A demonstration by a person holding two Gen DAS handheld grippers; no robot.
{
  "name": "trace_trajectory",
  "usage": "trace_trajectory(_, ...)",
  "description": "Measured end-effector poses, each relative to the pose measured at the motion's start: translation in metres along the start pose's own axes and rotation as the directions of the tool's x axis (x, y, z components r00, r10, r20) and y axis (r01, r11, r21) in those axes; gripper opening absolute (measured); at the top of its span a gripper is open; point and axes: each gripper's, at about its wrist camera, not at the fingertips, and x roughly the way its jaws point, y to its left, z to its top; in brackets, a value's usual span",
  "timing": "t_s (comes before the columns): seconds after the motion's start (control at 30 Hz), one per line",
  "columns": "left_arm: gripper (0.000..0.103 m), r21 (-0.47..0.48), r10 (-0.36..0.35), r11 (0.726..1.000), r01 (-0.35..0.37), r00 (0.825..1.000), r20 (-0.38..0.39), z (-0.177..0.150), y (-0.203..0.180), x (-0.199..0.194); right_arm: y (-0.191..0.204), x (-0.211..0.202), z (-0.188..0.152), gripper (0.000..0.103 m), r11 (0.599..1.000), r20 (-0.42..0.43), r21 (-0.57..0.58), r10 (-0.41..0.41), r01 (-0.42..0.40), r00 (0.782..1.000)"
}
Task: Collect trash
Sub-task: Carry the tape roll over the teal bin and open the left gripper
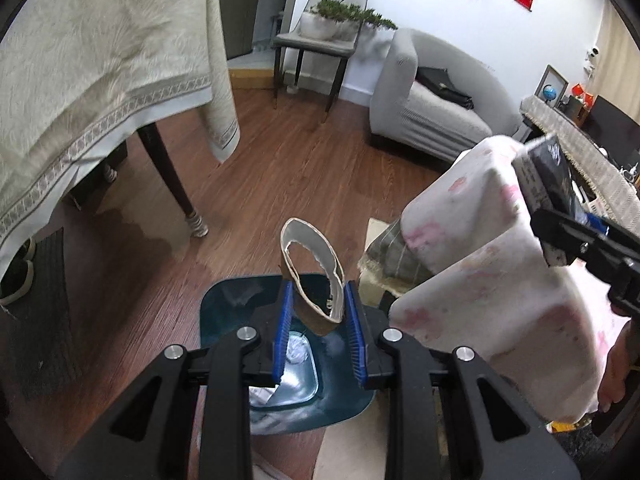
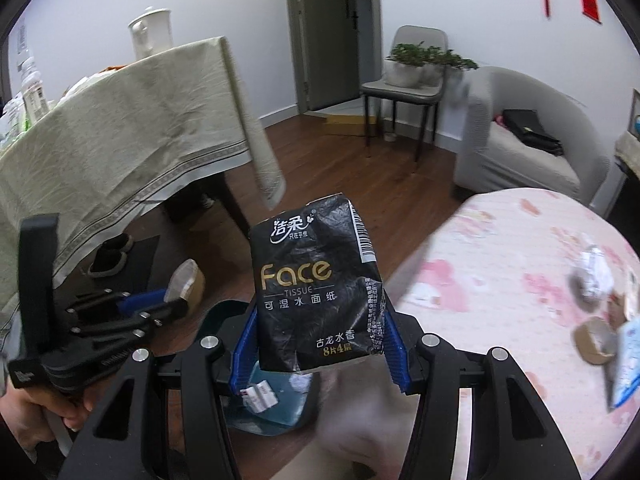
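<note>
The right gripper (image 2: 318,340) clamped a black tissue pack (image 2: 316,284) reading "Face TISSUE" above the teal bin (image 2: 224,316); the left gripper (image 1: 318,328) pinched a squashed paper cup (image 1: 314,276) over it.

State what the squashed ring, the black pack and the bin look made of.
Squashed ring: brown cardboard, matte, with a torn white inner ply; probably a tape core.
Black pack: thin glossy plastic film, crinkled, printed "Face Tissue".
Bin: dark teal, smooth and shiny; likely hard plastic.
</note>
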Motion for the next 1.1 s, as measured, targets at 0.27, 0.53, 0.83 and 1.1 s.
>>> trace_trajectory(0.27, 0.028, -0.008, 0.039, 0.999, -0.04, 0.996, -0.081, -0.017, 0.027, 0.019, 0.027, 0.023, 0.001, 0.055, 0.998, -0.046, -0.005, 0.058, -0.058, 0.997)
trace_trajectory(0.53, 0.028, 0.004, 0.05, 0.999, -0.05, 0.985, -0.168, -0.034, 0.042, 0.038, 0.046, 0.043, -0.001, 0.055, 0.996, -0.087, -0.005, 0.088, -0.089, 0.992)
trace_trajectory(0.83, 0.029, -0.003, 0.03, 0.999, -0.032, 0.968, -0.25, -0.048, 0.05, 0.061, 0.054, 0.061, -0.008, 0.055, 0.995, -0.139, -0.004, 0.096, -0.097, 0.986)
trace_trajectory(1.1, 0.05, -0.01, 0.01, 1.0, -0.012, 0.976, -0.218, -0.044, 0.048, 0.05, 0.057, 0.082, -0.018, 0.055, 0.996, -0.193, 0.007, 0.091, -0.091, 0.977)
